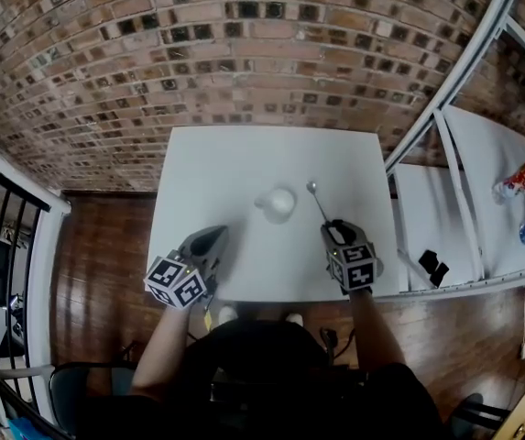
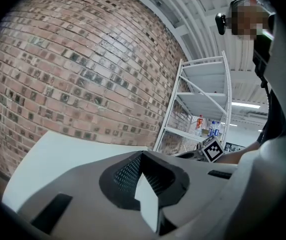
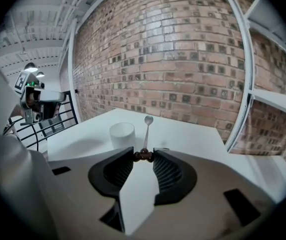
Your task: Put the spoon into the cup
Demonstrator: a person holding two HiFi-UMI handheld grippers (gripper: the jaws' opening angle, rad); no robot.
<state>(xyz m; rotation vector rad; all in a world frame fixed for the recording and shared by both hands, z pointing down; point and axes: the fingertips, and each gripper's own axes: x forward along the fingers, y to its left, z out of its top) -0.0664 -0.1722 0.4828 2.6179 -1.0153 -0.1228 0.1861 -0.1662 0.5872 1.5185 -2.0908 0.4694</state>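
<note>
White square counter (image 1: 235, 159), set against a red brick wall (image 1: 244, 44).

By the counter's near edge, left side: grey left gripper (image 2: 143, 154), held level, jaws tip to tip with nothing between them.

By the near edge, right side: grey right gripper (image 3: 143, 155), tilted downward, jaws narrowed and clamped on the very tail of a slim silver-metal spoon with a dark brown handle tip (image 3: 146, 129).

Close to the counter's centre: small plain white cylindrical cup (image 1: 278, 202), upright, mouth open and apparently empty.

Spoon reaching straight out ahead of the jaws toward the far edge, bowl foremost, just right of the cup and not yet inside it. Bowl's clearance above the counter not readable from these views.

Judged light, stiff and smooth: easy to carry, yet prone to pivot or slide when pinched at one narrow point. Brown tip probably the least slippery place to take hold, and already between the jaws. Long lever ahead of the grip, so likely to droop or swing if jolted.

Cup probably light as well, apt to tip or skid from a knock on the rim; safer to lower the bowl in from above than to push in from the side.
</note>
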